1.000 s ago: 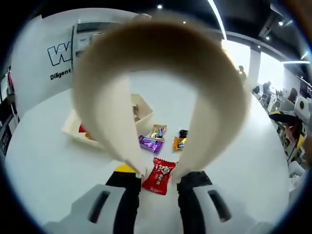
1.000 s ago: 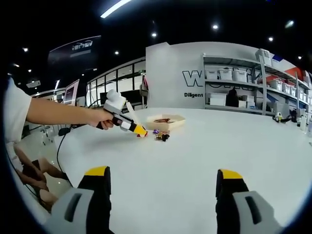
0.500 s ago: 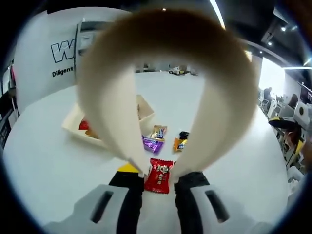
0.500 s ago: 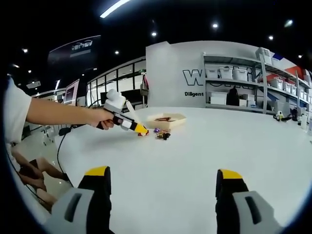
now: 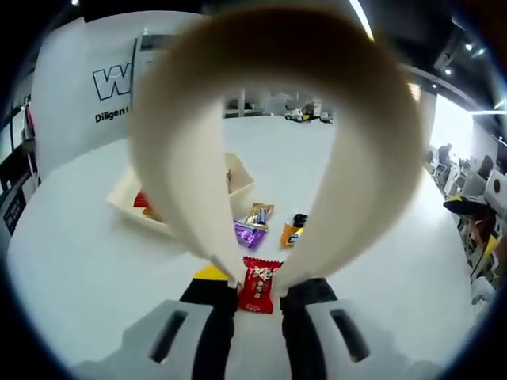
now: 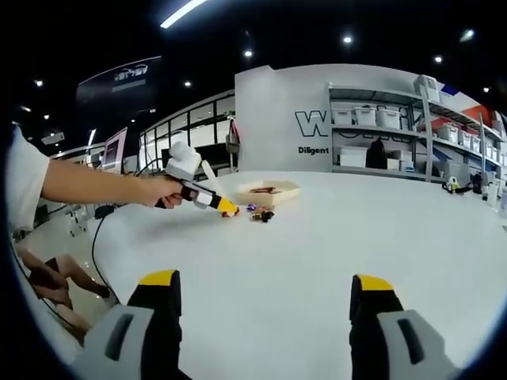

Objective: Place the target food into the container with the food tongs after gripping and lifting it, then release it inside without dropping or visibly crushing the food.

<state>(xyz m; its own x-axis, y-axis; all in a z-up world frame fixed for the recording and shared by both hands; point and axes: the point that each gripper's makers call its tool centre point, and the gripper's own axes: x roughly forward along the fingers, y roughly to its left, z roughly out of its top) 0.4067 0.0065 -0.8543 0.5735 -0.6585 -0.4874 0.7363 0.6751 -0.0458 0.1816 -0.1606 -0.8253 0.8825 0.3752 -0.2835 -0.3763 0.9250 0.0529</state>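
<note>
Up close, tongs (image 5: 269, 142) pinched in narrow left jaws around red candy (image 5: 257, 285); right jaws wide, empty.

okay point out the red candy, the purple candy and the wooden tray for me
red candy (image 5: 257, 285), left gripper view: middle of the wrapper, between the tong tips.
purple candy (image 5: 250, 234), left gripper view: middle of the shiny wrapper.
wooden tray (image 5: 127, 195), left gripper view: its near-left wall.
</note>
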